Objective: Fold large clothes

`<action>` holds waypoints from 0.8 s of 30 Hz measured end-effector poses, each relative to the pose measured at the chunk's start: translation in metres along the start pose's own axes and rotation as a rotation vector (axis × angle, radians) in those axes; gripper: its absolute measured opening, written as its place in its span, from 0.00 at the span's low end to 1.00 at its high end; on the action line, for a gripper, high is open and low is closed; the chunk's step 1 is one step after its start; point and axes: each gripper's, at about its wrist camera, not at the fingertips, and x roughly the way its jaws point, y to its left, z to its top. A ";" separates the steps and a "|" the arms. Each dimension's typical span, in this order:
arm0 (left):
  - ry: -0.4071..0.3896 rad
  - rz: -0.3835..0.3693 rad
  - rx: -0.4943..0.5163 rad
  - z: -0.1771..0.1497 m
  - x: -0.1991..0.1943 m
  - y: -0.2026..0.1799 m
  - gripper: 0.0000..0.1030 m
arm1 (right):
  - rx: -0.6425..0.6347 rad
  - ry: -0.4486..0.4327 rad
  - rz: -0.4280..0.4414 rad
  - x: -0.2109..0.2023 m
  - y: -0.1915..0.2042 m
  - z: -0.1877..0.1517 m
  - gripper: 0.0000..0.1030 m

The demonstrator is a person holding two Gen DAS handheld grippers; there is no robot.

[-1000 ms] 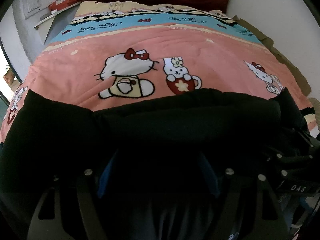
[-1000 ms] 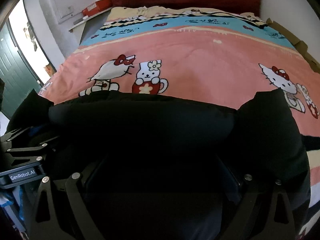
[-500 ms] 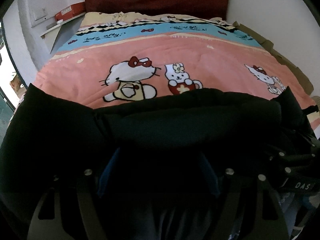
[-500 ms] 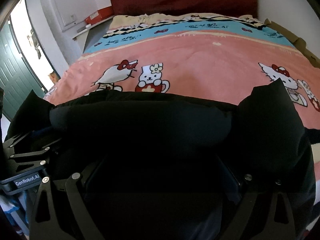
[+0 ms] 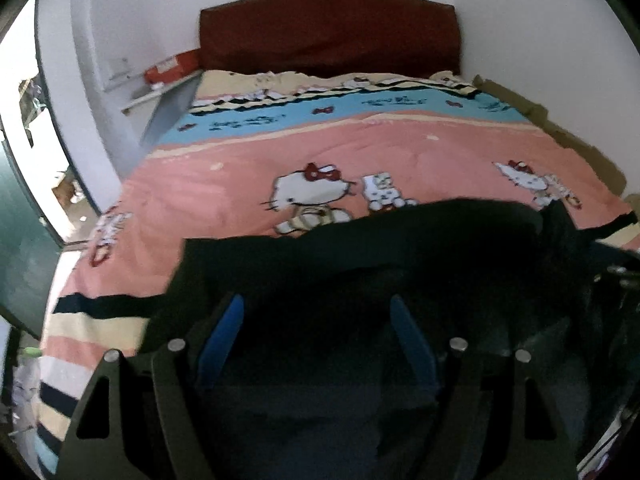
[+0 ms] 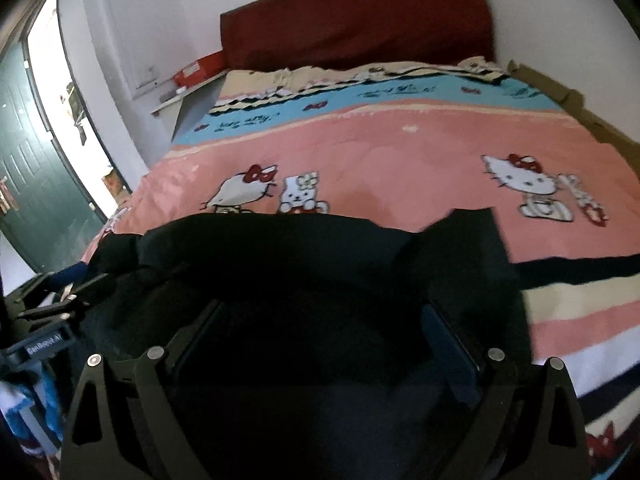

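A large black garment (image 5: 400, 248) (image 6: 288, 256) hangs bunched in front of both cameras above the near end of the bed. My left gripper (image 5: 316, 320) has its blue-lined fingers (image 5: 224, 336) wide apart, with black cloth lying between and over them. My right gripper (image 6: 320, 320) looks the same, its fingers (image 6: 452, 340) spread with dark cloth filling the gap. The fingertips are hidden in the cloth, so any grip is unclear. The right gripper shows at the right edge of the left wrist view (image 5: 616, 280), the left gripper at the left edge of the right wrist view (image 6: 44, 340).
The bed has a pink, blue and striped cartoon-cat blanket (image 5: 360, 152) (image 6: 400, 148) and a dark red headboard (image 5: 328, 28). A shelf with a red box (image 5: 172, 70) is at the left wall. A green door (image 6: 36, 184) stands at far left. Cardboard (image 5: 580, 144) lines the bed's right side.
Both grippers have pulled back and up from the bed, so more of the blanket and headboard shows. The black garment now covers less of the view and its corners hang lower.
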 end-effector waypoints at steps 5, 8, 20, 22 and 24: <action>0.037 0.029 -0.031 -0.022 0.010 0.015 0.74 | 0.027 0.052 -0.067 0.006 -0.025 -0.018 0.93; 0.035 0.016 -0.056 -0.031 0.019 0.017 0.74 | 0.051 0.065 -0.061 0.016 -0.035 -0.029 0.93; -0.011 0.002 -0.087 -0.044 0.028 0.018 0.74 | 0.084 0.039 -0.014 0.033 -0.045 -0.044 0.93; -0.012 0.005 -0.086 -0.045 0.027 0.017 0.74 | 0.083 0.038 -0.016 0.033 -0.044 -0.044 0.93; -0.016 0.007 -0.085 -0.046 0.026 0.016 0.74 | 0.084 0.036 -0.017 0.032 -0.042 -0.046 0.93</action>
